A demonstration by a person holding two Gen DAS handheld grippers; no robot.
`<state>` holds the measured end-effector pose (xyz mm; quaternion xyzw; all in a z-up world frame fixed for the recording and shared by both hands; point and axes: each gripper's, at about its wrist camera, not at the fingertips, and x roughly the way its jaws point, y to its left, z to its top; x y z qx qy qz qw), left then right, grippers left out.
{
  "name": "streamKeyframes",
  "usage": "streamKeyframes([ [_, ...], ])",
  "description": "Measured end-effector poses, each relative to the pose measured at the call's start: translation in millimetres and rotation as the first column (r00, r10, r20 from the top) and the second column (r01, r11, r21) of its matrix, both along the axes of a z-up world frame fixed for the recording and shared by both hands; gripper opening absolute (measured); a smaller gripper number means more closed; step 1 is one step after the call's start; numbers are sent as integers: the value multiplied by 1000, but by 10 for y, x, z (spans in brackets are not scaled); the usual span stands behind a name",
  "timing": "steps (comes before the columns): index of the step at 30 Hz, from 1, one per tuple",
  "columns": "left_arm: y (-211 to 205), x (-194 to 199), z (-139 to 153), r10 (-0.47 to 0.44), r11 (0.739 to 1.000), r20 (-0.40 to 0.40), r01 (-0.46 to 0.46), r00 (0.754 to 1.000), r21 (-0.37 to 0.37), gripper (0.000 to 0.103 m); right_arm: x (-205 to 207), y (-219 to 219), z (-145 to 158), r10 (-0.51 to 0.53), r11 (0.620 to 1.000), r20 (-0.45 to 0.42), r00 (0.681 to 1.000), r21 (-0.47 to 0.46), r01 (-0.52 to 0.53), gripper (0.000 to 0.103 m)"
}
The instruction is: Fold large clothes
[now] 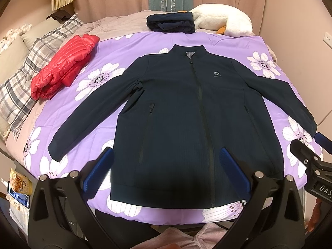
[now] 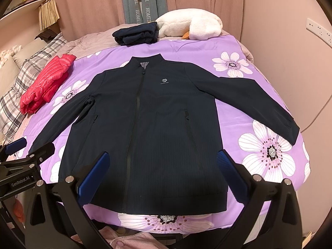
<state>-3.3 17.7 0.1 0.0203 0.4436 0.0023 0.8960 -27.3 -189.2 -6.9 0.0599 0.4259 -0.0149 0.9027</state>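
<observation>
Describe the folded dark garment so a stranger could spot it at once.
Start from the purple flowered quilt covering the bed and look along its far edge, beyond the collar of the spread-out navy jacket. The folded dark garment lies there against the white plush toy, compact and stacked, unlike the red puffer jacket.

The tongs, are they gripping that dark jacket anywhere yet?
No. Both the left tongs and the right tongs are open above the navy jacket, which lies spread flat on the purple bedspread, with nothing between their pads.
</observation>
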Motion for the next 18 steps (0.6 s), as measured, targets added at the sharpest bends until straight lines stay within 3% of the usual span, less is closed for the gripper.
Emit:
streamKeyframes([
  [18, -17, 14, 10, 0, 1000, -1, 0, 1000, 3, 101, -4, 8, 5, -1, 1000, 0, 1000, 0, 1, 102],
])
